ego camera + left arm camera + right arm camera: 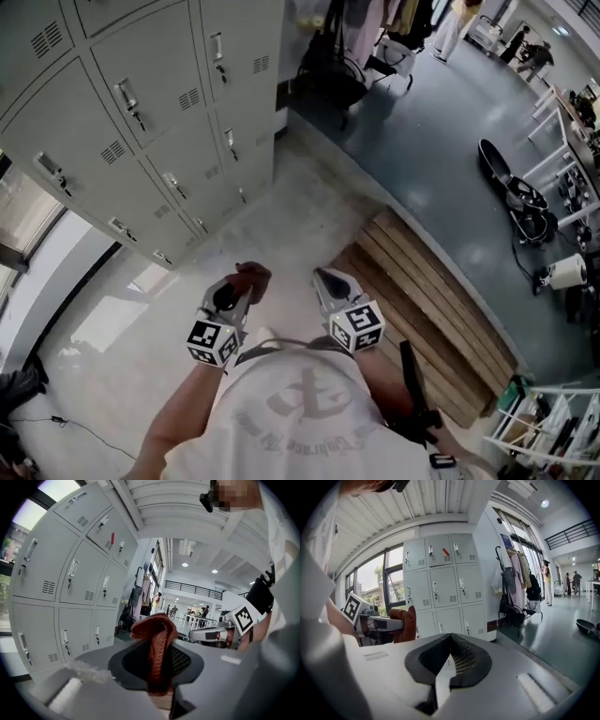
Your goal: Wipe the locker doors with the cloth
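Head view: L gripper [242, 286] jaws clamped on rust-red knit cloth [255, 276], held near body, centre. R gripper [328, 281] just right of it, jaws together, nothing betw. Grey lockers [159, 122] far left, well apart from cloth; no contact w/ doors.

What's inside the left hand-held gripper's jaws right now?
A rust-red knitted cloth, clamped between the jaws of the left hand-held gripper and bunched above them. How much hangs below is covered by the gripper body.
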### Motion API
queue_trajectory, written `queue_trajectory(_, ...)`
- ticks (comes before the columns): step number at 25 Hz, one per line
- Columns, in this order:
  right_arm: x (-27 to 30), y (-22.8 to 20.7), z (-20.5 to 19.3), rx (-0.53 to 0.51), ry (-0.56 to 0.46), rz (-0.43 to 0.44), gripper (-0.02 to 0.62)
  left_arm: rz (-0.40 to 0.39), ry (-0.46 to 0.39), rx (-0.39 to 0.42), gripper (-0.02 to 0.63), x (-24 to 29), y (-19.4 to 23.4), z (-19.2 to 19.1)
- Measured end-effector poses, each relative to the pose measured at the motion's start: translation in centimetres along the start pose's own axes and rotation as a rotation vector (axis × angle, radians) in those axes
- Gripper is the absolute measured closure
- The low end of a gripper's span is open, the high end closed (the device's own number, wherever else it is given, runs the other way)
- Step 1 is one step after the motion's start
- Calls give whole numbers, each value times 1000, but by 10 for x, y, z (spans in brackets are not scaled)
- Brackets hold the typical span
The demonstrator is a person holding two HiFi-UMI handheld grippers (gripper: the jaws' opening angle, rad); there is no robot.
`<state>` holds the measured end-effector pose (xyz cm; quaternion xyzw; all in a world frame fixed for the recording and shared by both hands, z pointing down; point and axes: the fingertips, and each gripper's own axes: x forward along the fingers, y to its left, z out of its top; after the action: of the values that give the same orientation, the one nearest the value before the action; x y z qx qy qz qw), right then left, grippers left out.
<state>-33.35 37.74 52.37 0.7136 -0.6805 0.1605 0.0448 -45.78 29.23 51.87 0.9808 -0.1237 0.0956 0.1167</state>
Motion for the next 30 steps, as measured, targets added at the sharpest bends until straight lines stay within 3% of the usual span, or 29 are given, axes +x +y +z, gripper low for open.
queue_trajectory(6, 18, -14, 6, -4, 41, -3, 588, 58, -15, -36, 522, 1, 34, 0)
queue_trajectory(12, 63, -22, 6, 33, 55, 72, 588, 102, 13, -59, 522, 20, 48, -8)
queue_trajectory(21, 131, -74, 53, -75, 13, 168, 588, 144, -7, -20, 522, 96, 71, 38)
queue_trajectory(30, 146, -130, 75, -67, 7, 236, 588, 152, -28, -19, 522, 168, 60, 76)
